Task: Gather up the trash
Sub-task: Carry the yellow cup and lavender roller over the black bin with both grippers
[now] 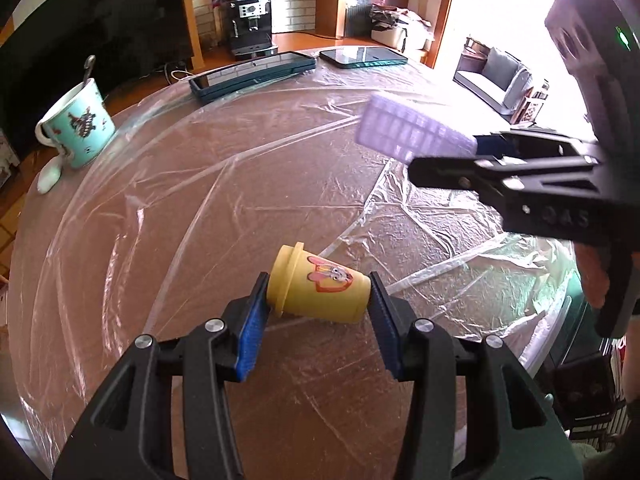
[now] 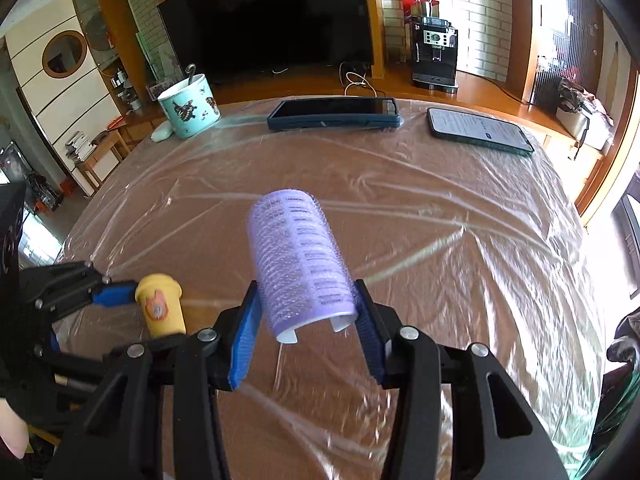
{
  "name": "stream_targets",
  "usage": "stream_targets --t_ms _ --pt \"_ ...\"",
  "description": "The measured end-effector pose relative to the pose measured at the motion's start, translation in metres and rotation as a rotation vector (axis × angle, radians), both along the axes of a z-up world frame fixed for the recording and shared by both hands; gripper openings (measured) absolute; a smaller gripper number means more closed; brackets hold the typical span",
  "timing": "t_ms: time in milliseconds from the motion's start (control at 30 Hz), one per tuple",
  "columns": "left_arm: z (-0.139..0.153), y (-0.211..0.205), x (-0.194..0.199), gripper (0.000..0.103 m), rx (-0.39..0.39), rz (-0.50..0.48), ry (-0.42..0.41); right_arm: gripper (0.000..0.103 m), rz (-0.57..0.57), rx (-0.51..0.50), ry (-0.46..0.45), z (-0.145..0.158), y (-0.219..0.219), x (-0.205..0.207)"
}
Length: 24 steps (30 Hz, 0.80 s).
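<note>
A small yellow cup (image 1: 318,290) with a cartoon sticker lies on its side on the plastic-covered table (image 1: 240,184), between the blue pads of my left gripper (image 1: 318,300), which closes on its lid end and base. The cup shows in the right wrist view (image 2: 160,306) too, with the left gripper's finger (image 2: 114,294) against it. My right gripper (image 2: 306,316) is shut on a purple hair roller (image 2: 300,256) and holds it above the table. In the left wrist view the roller (image 1: 412,130) hangs at the upper right in the right gripper (image 1: 480,156).
A teal mug (image 1: 76,124) with a spoon stands at the far left, a white object (image 1: 50,176) beside it. Two phones (image 1: 252,74) (image 1: 362,57) lie at the table's far edge. A TV and a coffee machine (image 2: 434,54) stand behind.
</note>
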<state>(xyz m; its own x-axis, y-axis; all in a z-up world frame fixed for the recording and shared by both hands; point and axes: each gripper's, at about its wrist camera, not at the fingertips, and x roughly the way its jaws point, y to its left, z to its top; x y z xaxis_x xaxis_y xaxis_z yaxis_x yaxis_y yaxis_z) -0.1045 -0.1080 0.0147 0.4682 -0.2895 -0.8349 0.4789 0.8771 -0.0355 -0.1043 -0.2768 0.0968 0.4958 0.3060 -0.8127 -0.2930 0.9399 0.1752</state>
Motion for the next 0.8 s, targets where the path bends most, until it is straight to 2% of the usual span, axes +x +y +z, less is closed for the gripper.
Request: stream_targets --t_ms 433,800 --pt "0.016 0.013 -0.035 0.049 -0.007 0.074 -0.074 0.045 0.024 0.034 -0.04 0.016 -0.009 -0.056" --pt "0.024 0.02 -0.072 0.049 -0.017 0.077 -0.105 0.045 0.095 0.026 -0.077 0.028 -0.001 -0.105"
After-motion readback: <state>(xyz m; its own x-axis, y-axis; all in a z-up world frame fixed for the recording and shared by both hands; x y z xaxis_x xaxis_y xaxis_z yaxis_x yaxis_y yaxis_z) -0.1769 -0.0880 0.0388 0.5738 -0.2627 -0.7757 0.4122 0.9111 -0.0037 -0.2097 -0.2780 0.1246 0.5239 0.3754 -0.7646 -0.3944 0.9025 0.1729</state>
